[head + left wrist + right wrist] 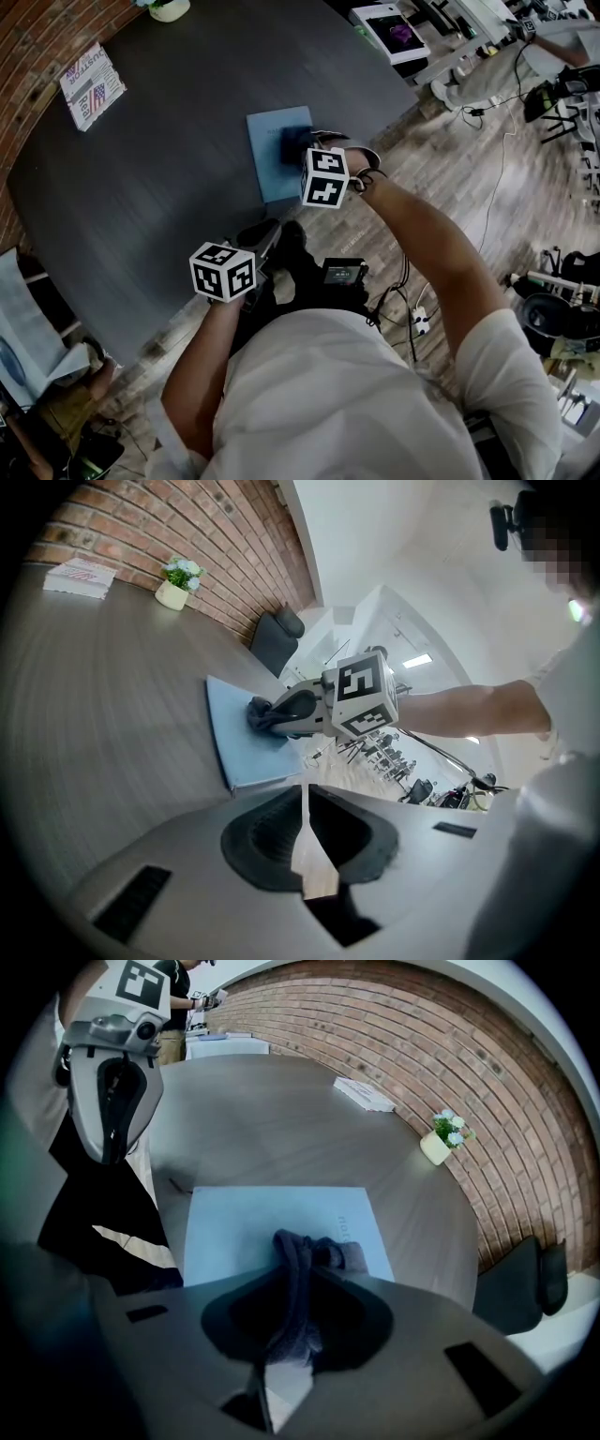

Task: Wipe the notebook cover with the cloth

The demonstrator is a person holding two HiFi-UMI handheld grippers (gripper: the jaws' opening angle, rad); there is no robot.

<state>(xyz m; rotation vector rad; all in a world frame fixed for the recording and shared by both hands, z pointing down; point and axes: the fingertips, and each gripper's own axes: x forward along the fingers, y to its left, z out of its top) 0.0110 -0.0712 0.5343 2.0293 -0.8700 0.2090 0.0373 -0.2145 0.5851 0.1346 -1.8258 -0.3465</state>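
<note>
Item 1: notebook (274,164). Pale blue cover, closed, lying flat on the dark round table (141,197) with 1 short edge at the table's rim nearest the person.

Item 2: cloth (294,145). Dark, bunched into a wad, resting on the notebook's cover toward its right-hand long edge, in contact with the cover.

Item 3: right gripper (300,1279). Both jaws closed tightly on the cloth, whose folds fill the space between them and spill out in front. The gripper reaches over the notebook from the person's side, and its marker cube (325,176) sits above the notebook's near right corner.

Item 4: left gripper (305,794). Jaws brought together at the tips, leaving only a thin slit, with nothing held. It is clear of the notebook, beyond its near short edge and to the left, at the table's rim, and points toward the notebook.

Item 5: booklet (92,84). White with red and blue print, flat on the table, well apart from the notebook on the far left side.

Item 6: potted plant (442,1138). Small pale pot with white flowers, at the table's far edge, well beyond the notebook.

Item 7: brick wall (441,1044). Behind the table, on the side opposite the notebook's near edge.

Item 8: dark chair (277,639). Beyond the notebook's far end, past the table's rim.
</note>
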